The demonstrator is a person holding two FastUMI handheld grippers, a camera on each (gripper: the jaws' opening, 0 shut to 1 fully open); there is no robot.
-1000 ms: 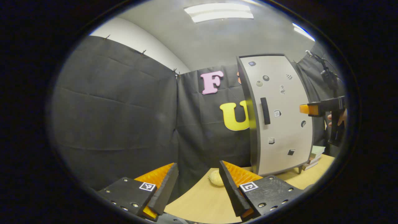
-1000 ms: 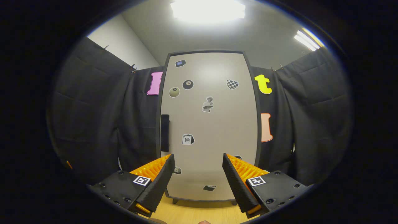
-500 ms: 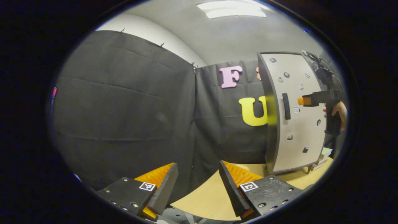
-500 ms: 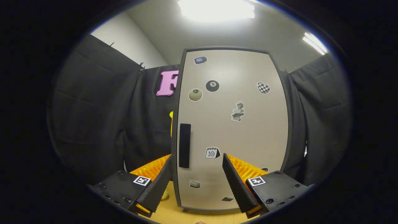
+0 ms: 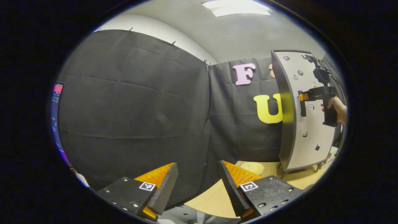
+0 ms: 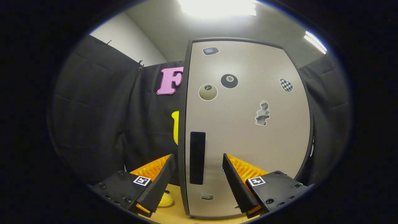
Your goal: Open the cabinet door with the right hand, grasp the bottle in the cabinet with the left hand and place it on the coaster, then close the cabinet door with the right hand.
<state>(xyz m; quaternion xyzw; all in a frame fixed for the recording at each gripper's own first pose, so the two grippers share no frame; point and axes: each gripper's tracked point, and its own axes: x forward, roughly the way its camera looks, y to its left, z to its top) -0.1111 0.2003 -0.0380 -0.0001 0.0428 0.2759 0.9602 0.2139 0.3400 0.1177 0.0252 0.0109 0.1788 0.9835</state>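
1. The right gripper (image 6: 197, 180) faces the closed cabinet door (image 6: 248, 130), its fingers spread wide with nothing between them, and the dark handle (image 6: 197, 157) stands in the gap.
2. The left gripper (image 5: 197, 183) hangs well apart from the cabinet, fingers also spread wide and empty, aimed at the booth wall above the table (image 5: 214, 199).
3. The bottle is presumably behind the door, so its place inside cannot be told. A pale round pad (image 5: 252, 168) lies on the table near the cabinet's foot; it is probably the coaster, though it is too small to be sure.
4. Risk: the handle sits close to the door's edge, so a closing finger may pinch the edge instead, or slide off the smooth slim handle when pulled.
5. The left gripper view shows the right gripper from the side, held by a hand (image 5: 337, 109), its tip seemingly right at the handle. The right gripper view shows how the handle lines up between the fingers.
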